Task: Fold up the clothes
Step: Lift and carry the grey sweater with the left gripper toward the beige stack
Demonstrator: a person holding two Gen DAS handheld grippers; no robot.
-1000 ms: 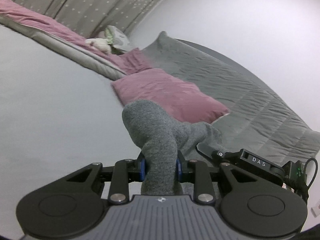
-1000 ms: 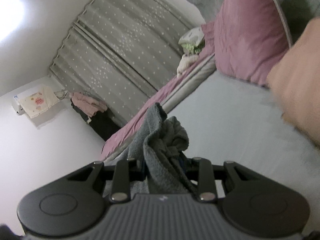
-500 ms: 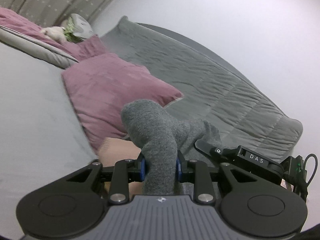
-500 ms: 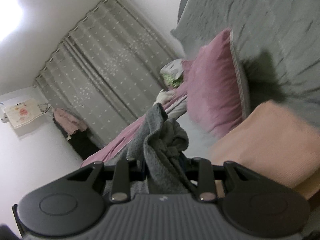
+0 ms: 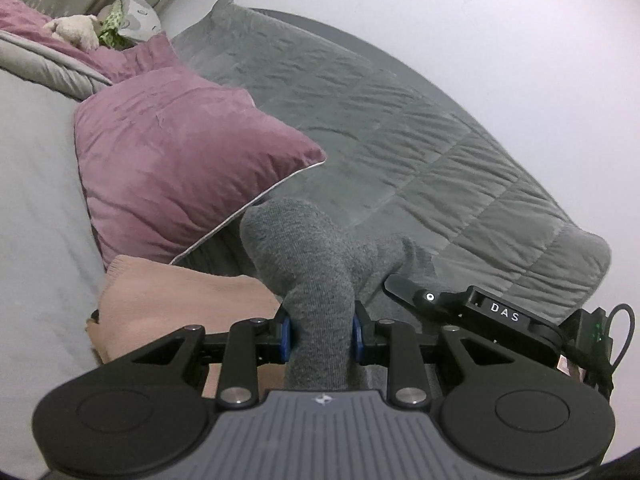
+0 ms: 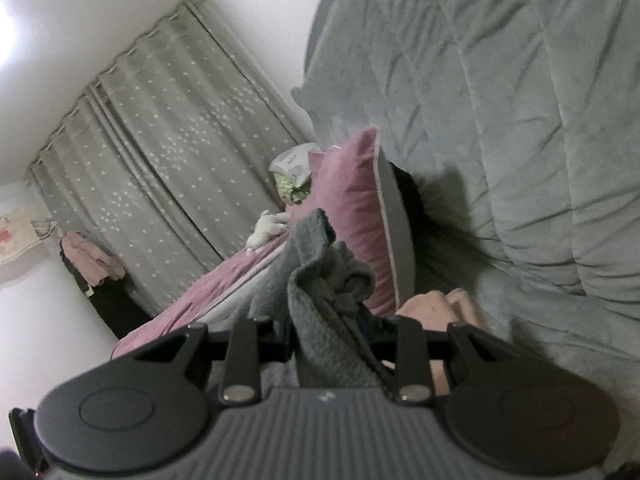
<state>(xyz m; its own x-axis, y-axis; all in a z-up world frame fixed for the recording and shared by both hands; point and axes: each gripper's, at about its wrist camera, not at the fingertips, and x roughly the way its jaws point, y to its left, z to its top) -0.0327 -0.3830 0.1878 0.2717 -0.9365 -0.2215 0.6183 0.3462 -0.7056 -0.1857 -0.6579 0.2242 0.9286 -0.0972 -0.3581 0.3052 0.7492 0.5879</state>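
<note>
With my left hand-held gripper (image 5: 320, 338) and right hand-held gripper (image 6: 328, 344) both clenched on the grey knit garment (image 5: 316, 280) above the folded pink garment (image 5: 176, 300), uneven pinches could let it slip and bunch crookedly.

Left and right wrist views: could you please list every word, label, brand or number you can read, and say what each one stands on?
"DAS": white letters on the black device at the lower right of the left wrist view.
The small white logo on the left gripper body is a symbol, not text.
The wall hanging at the far left of the right wrist view has red marks too blurred to read.
The packet behind the pink pillow bears print too small to read.
</note>
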